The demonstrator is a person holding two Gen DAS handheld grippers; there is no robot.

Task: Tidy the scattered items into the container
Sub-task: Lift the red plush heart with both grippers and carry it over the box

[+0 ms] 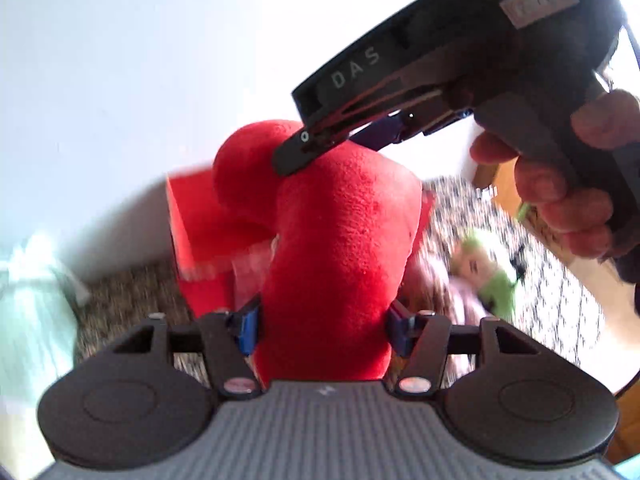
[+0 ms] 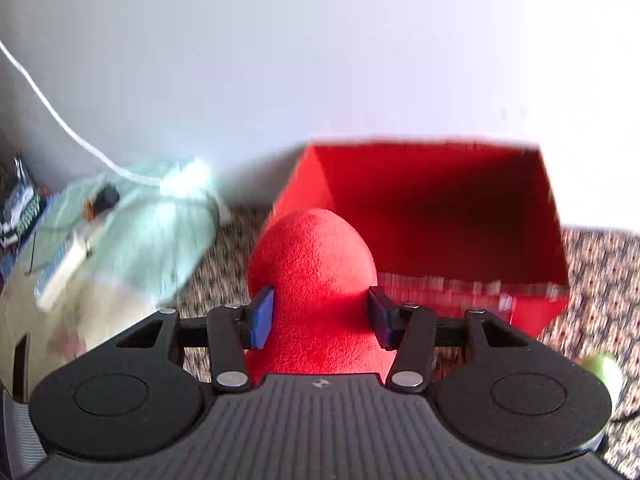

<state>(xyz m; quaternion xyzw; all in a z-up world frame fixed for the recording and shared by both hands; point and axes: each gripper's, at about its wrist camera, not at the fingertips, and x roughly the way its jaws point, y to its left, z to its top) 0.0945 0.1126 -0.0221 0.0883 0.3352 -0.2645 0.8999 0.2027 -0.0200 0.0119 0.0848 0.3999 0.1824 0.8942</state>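
A big red plush toy is held up off the carpet by both grippers. My left gripper is shut on its lower part, blue pads pressing its sides. My right gripper is shut on a rounded end of the same red plush toy; in the left wrist view the right gripper's body comes in from the upper right onto the toy's top. An open red box stands on the carpet by the wall, just beyond the toy. It also shows behind the toy in the left wrist view.
A green and pink soft toy lies on the patterned carpet to the right. A pale green cushion with small items lies left of the box. A green ball sits at the right. A white wall stands behind.
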